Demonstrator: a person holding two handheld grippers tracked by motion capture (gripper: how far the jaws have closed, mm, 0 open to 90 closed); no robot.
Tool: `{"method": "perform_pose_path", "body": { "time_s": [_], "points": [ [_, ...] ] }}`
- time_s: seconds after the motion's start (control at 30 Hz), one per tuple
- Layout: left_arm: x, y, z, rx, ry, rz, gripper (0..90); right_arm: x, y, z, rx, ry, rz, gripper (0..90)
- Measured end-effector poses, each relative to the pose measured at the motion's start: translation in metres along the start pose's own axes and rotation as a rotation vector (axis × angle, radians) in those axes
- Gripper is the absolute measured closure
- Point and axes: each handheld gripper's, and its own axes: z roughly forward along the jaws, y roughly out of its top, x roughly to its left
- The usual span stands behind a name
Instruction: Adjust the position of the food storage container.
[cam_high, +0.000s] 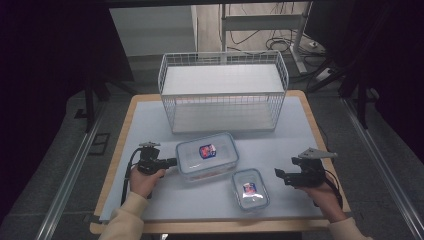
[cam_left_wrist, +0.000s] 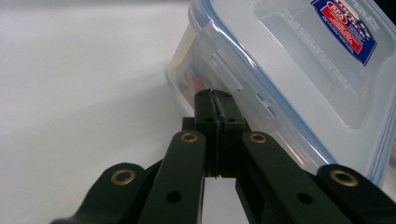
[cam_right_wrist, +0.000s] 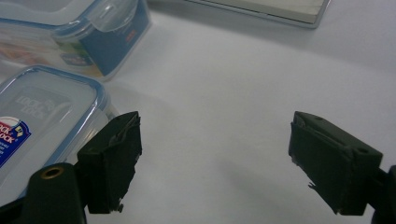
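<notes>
On the pale table (cam_high: 150, 200) two clear plastic boxes with blue-edged lids are lying flat, and behind them, at 12 o'clock, a white wire basket (cam_high: 223, 90) stands near the far edge.

The large box (cam_high: 207, 155) sits about in the middle of the table, a little to the left. Its lid carries a red and blue label and it is closed. The left gripper (cam_high: 172, 161) is at 9 o'clock of this box, held low and level by the person's left hand (cam_high: 145, 181), and it points toward the box's left short wall. In the left gripper view its two black jaws are pressed together with nothing between them — the tips (cam_left_wrist: 215, 100) are right at the side of the large box (cam_left_wrist: 299, 79), at the lid's edge. If they really touch the wall, I cannot tell.

The small box (cam_high: 250, 188) lies at 4 o'clock of the large one, near the front edge of the table, also closed and with the same kind of label. The right gripper (cam_high: 278, 173) is at 3 o'clock of it, just beside but apart. In the right gripper view its jaws stand wide apart over bare table and hold nothing — the small box (cam_right_wrist: 42, 126) is beside the left jaw, and the large box (cam_right_wrist: 79, 32) lies farther off, at about 10 o'clock.
</notes>
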Motion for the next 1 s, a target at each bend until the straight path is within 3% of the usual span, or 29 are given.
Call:
{"method": "perform_pose_path", "body": {
  "time_s": [0.4,1.0],
  "points": [
    [-0.014,0.025,0.032,0.007,-0.017,0.015,89.8,0.0,0.0,0.0,0.002,-0.001,-0.003,17.1],
    [-0.024,0.04,0.054,-0.003,-0.027,0.021,89.8,0.002,-0.002,0.003,0.016,-0.004,-0.012,17.1]
  ]
}}
